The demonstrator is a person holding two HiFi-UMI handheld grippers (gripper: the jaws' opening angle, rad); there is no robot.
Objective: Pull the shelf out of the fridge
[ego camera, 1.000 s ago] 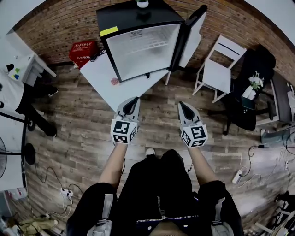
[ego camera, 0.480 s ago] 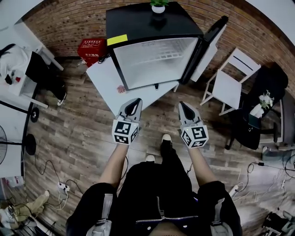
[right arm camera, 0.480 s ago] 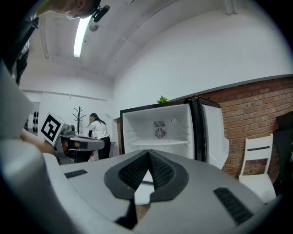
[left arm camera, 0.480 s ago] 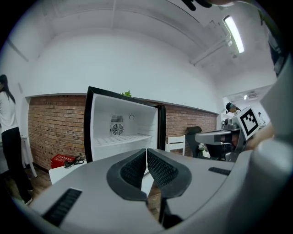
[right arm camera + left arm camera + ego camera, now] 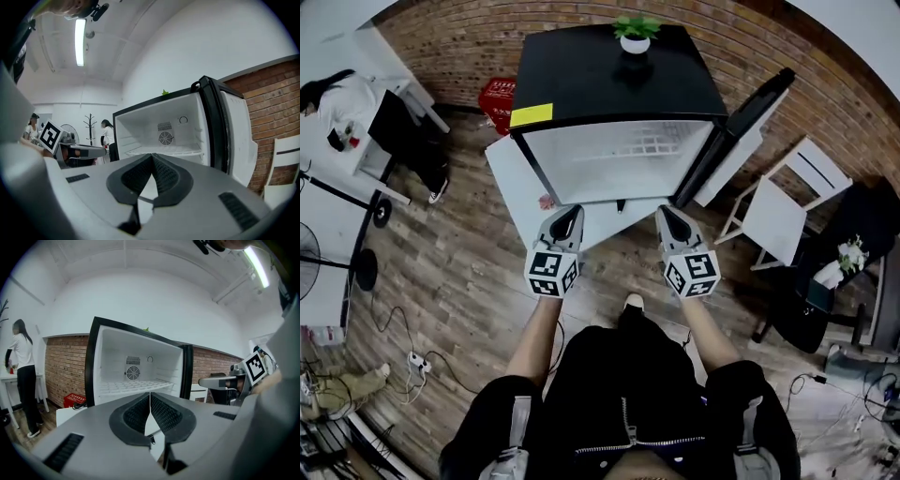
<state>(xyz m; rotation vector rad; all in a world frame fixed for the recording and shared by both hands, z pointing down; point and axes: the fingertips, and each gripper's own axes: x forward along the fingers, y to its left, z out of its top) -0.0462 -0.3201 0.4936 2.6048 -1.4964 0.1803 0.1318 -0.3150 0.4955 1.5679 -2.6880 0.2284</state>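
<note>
Got left gripper (image 5: 569, 212) and right gripper (image 5: 667, 212) both pinched shut, nothing held. Spotted the shelf (image 5: 647, 145) straight ahead of both, inside the open fridge (image 5: 619, 84), not reached yet. Best to open up first, grab its front edge, then pull straight and level.

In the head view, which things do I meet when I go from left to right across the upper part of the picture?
Person, red crate, fridge, fridge door, white chair.
</note>
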